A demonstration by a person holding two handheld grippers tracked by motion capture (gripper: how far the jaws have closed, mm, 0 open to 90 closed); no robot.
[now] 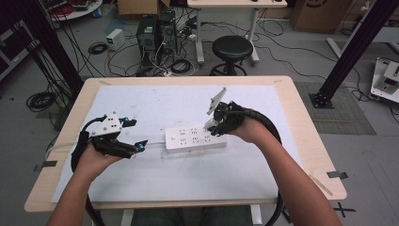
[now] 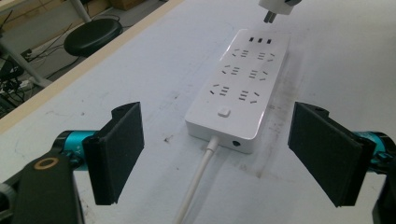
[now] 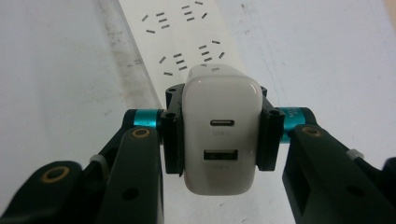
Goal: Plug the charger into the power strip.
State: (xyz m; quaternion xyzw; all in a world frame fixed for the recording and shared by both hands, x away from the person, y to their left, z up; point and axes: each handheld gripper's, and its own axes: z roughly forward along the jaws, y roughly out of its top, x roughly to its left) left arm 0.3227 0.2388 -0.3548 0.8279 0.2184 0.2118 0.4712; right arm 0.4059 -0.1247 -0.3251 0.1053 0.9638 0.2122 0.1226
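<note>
In the high view a white power strip [image 1: 195, 139] lies near the middle of the pale table [image 1: 291, 101], long side running left to right. The right gripper [image 1: 215, 125] hangs over the strip's right end with a small white charger [image 1: 211, 126] between its jaws, while the left gripper [image 1: 138, 134] rests just left of the strip, jaws spread and empty. In the left gripper view the two black pads [image 2: 120, 149] stand wide on either side of the strip's near end [image 2: 236, 88], where its white cord [image 2: 196, 182] leaves toward the camera; at the far end the charger's prongs [image 2: 270, 17] hover above the strip, apart from it and not yet in a socket. In the right gripper view the pads clamp the charger [image 3: 220, 133] on its two flat sides, its port face with two USB openings turned to the camera and the strip's sockets [image 3: 180, 35] beyond. The charger looks like a light, stiff plastic block with smooth, rather slippery walls, so a square hold across the flat sides, as here, seems the safest; a grip near the rounded corners could let it twist when pushed in. The strip is light too and may slide, so bracing its near end with the free gripper would likely help.
</note>
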